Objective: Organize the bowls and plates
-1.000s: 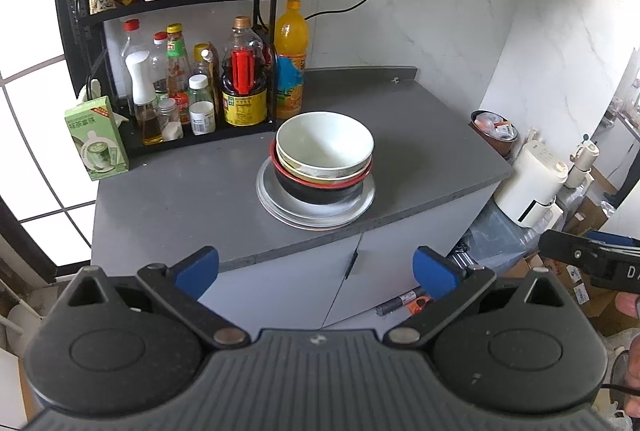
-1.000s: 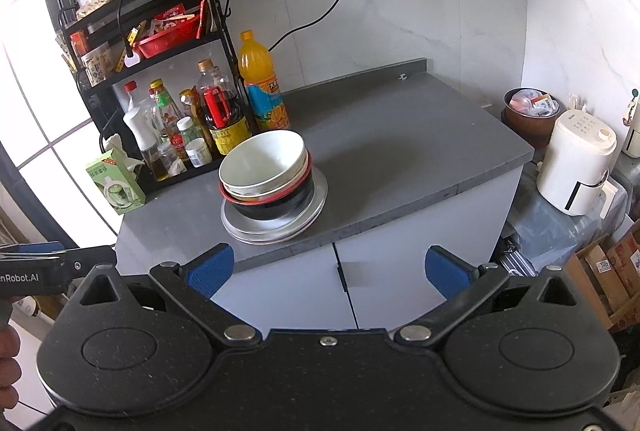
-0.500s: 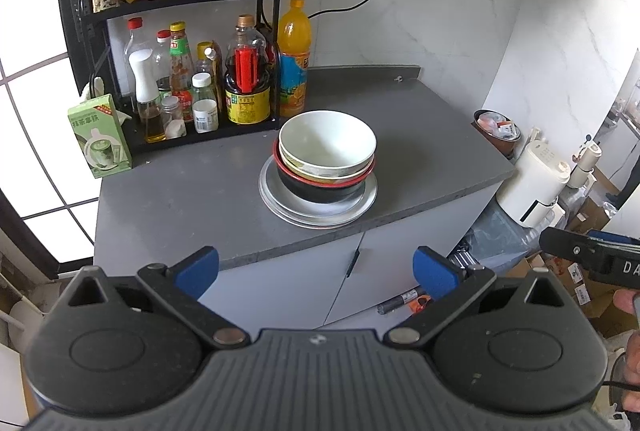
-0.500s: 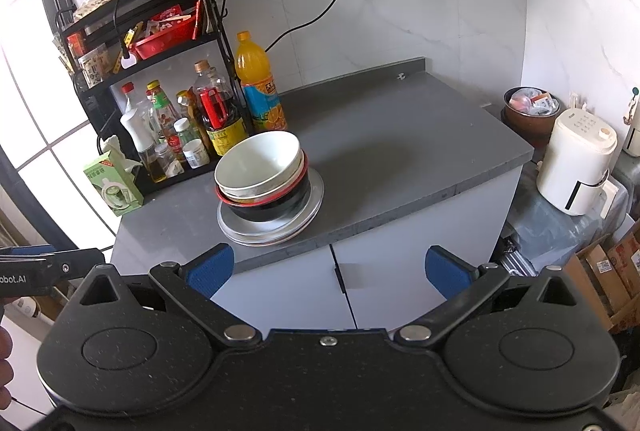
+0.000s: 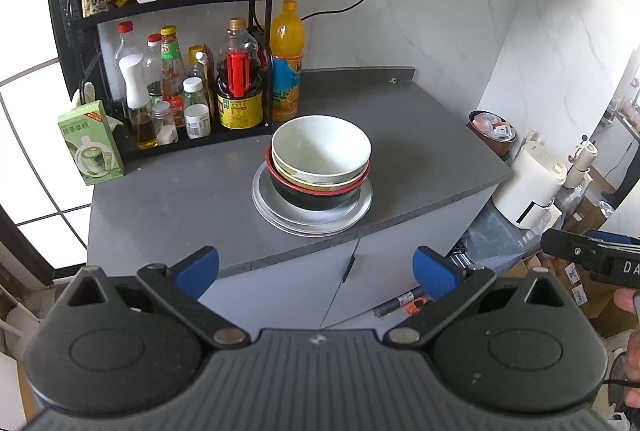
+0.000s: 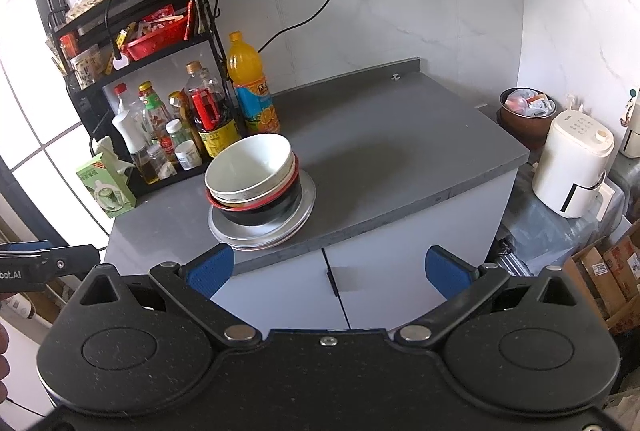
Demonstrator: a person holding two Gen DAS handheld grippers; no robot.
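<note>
Both tools are held up in front of the surface (image 5: pixel 400 119), wide apart and empty: left tool (image 5: pixel 316 265), right tool (image 6: pixel 330 267). The bowls (image 5: pixel 320 151) sit stacked on plates (image 5: pixel 316 223) at 12 o'clock.

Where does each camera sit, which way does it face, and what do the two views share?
Left wrist: on the left gripper, off the counter's front edge, facing the stacked bowls on plates; open jaws show, plus the right gripper and a hand at right.
Right wrist: on the right gripper, further right, facing the same stack; open jaws show, with the left gripper at left.
Shared: the stack, the grey counter, the bottle rack and the orange bottle.
</note>
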